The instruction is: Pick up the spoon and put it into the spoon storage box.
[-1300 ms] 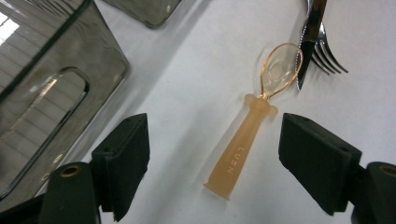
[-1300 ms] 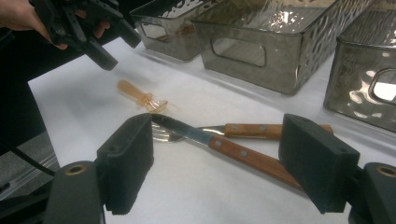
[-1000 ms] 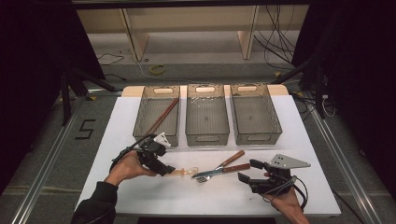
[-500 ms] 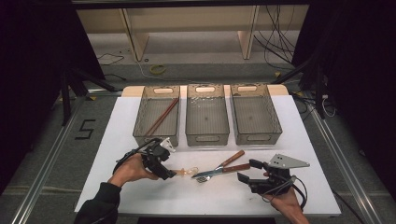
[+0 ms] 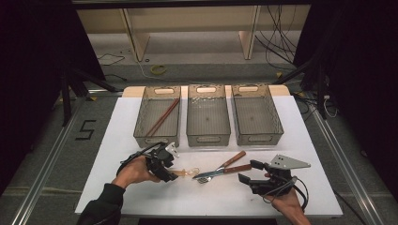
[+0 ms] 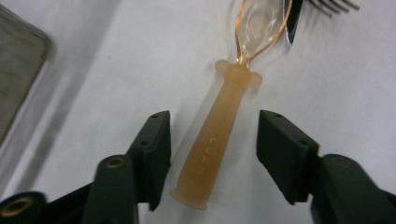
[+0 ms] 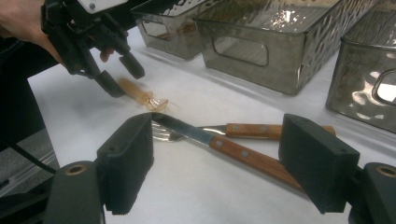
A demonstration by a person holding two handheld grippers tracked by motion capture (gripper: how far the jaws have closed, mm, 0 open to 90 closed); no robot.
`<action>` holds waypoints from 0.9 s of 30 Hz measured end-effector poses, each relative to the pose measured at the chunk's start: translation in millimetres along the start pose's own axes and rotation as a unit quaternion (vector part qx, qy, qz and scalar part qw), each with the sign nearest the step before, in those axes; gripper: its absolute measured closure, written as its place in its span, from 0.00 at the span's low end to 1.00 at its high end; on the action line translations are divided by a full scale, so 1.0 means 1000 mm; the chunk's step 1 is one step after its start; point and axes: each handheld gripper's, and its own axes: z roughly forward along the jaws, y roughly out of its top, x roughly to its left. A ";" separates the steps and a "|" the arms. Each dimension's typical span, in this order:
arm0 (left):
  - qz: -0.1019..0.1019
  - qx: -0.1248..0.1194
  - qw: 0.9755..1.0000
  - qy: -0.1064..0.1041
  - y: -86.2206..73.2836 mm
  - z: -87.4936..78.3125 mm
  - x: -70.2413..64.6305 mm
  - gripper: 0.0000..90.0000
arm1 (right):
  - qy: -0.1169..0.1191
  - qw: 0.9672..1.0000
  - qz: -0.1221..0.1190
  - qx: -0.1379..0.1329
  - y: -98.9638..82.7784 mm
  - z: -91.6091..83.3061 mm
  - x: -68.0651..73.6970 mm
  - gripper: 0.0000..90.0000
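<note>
My left gripper (image 5: 170, 173) was low over the white desk (image 5: 112, 154), its two black fingers (image 6: 152, 149) on either side of the stubby handle of a translucent amber plastic spoon (image 6: 219, 135); they had just been closing, narrowed to about half, with the handle between them but a gap still showing on each side, so no pad pressed on it. The spoon lay flat on the desk, near its front edge and left of centre, with its clear bowl pointing right toward a wooden-handled knife (image 5: 220, 171) and a wooden-handled fork (image 5: 227, 162) that lay crossed just beside it. My right gripper (image 5: 248, 172) rested at the near right, fingers (image 7: 130, 158) wide apart and empty, facing those handles. Farther back stood three clear grey plastic bins (image 5: 209, 137), the left one holding brown chopsticks (image 5: 163, 116).
</note>
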 end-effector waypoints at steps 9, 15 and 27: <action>-0.001 0.009 1.000 0.014 0.000 0.004 0.000 0.70 | 0.000 1.000 -0.002 0.001 0.000 0.000 0.000 0.30; 0.023 0.006 1.000 0.012 -0.001 0.004 -0.001 0.80 | -0.001 1.000 -0.005 0.006 0.000 0.001 0.001 0.30; 0.024 -0.008 0.999 0.020 -0.003 0.002 0.000 0.83 | -0.001 1.000 -0.005 0.004 0.000 0.001 0.001 0.30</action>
